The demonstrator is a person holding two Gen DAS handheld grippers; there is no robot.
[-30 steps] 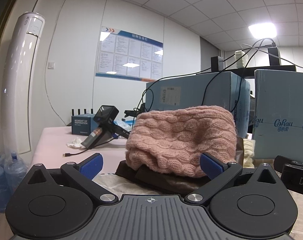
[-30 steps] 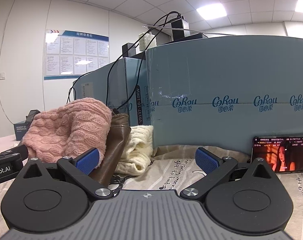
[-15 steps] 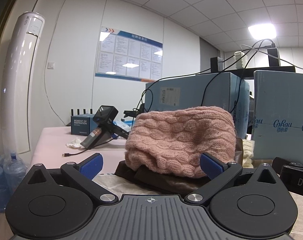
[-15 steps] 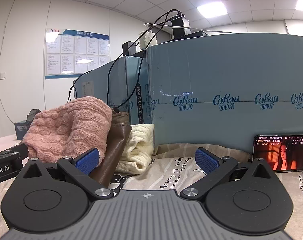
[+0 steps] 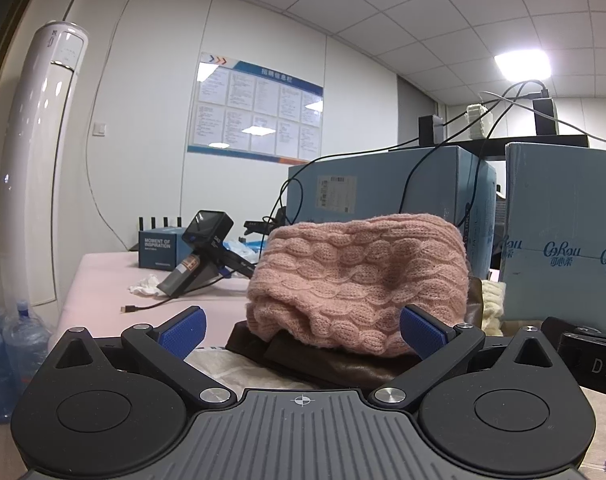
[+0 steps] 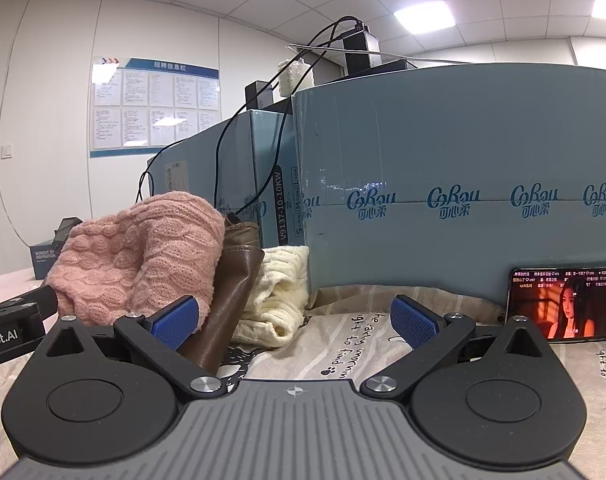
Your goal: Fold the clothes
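Lying crosswise atop brown leather clothing [image 5: 323, 364], the pink sweater [image 5: 359, 280] — both grippers [image 5: 301, 326] [image 6: 295, 322] gape, empty.

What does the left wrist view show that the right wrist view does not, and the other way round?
Only the left wrist view: a tall white air conditioner, water bottles on the floor, a handheld device and a crumpled tissue on the pink table.

Only the right wrist view: a phone playing video, leaning on a blue box, and printed bedding.

Both: the pink sweater, brown garment, cream knit, wall notice board, and an open tool in front.
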